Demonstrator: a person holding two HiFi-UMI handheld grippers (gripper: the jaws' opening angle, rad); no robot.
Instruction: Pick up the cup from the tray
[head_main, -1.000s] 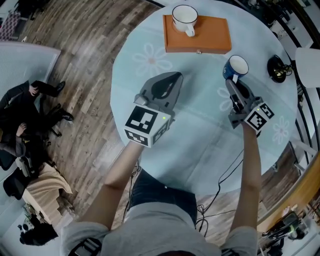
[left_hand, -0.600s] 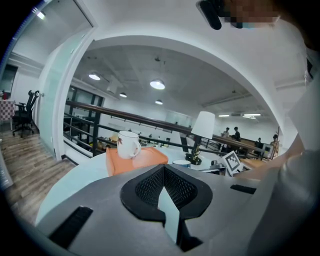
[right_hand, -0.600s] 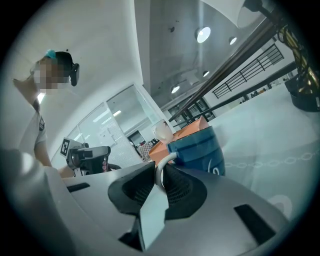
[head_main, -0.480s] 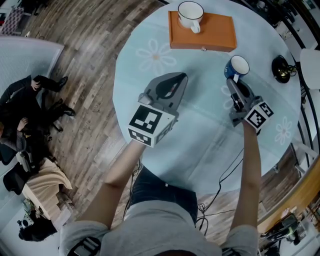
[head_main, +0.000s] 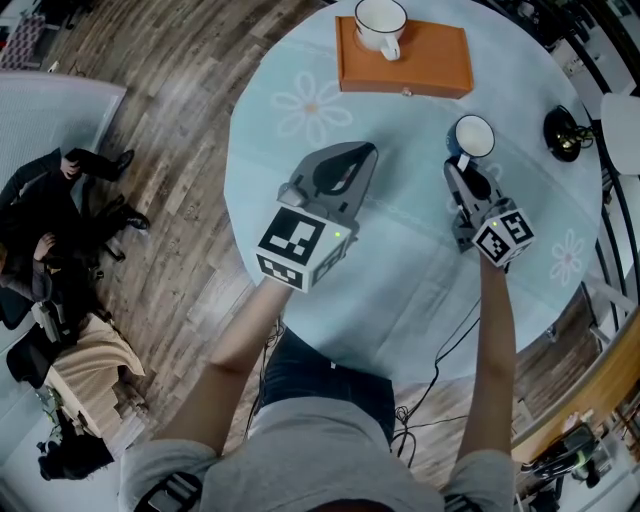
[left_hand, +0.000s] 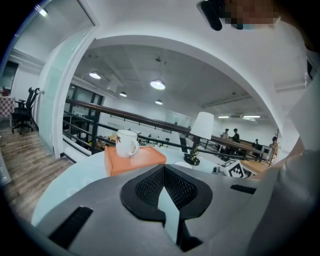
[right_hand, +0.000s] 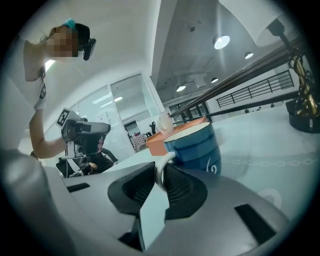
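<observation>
HEAD VIEW: white cup (head_main: 380, 22) upright on tray (head_main: 430, 60), untouched, handle toward you; blue cup (head_main: 471, 137) off tray, over desk (head_main: 400, 270), mouth up, handle pointing back into your right tongs (head_main: 459, 170) | LEFT GRIPPER VIEW: your left tongs (left_hand: 164, 175) fully closed, empty; white-cup pickup outstanding | RIGHT GRIPPER VIEW: right tongs clamped on blue cup's handle; cup axis vertical.

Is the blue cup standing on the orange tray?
No, the blue cup is away from the orange tray, its handle clamped by the right gripper; only the white cup stands on the tray.
</observation>
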